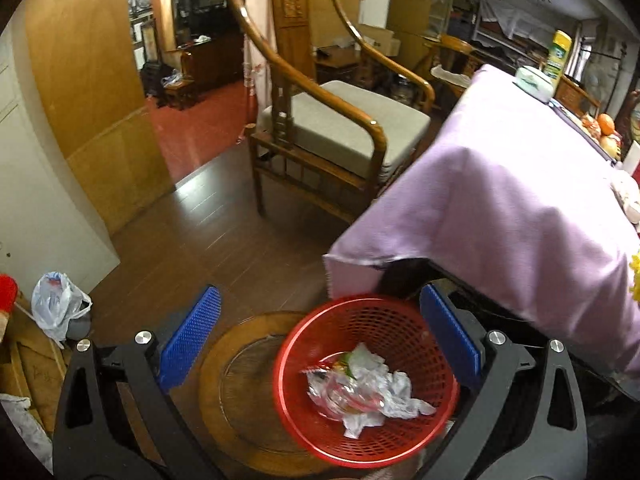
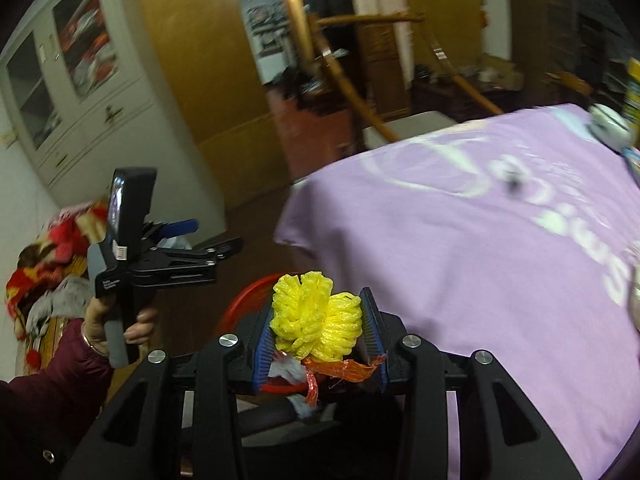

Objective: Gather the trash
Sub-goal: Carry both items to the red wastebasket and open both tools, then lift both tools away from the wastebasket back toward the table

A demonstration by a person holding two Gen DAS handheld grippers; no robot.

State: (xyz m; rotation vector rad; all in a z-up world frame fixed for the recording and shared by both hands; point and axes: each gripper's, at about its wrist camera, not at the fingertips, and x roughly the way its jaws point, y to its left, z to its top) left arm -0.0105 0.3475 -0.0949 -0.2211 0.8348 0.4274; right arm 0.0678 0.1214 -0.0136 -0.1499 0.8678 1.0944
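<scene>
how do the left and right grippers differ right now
The left gripper stands wide open with nothing between its pads, above the red basket; the right gripper is clamped on yellow foam netting and an orange wrapper scrap. Both have blue pads on black arms.

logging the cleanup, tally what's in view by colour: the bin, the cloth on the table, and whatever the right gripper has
red: 1, the mesh bin
purple: 1, the tablecloth
yellow: 1, the foam net in the right gripper
total: 3
</scene>
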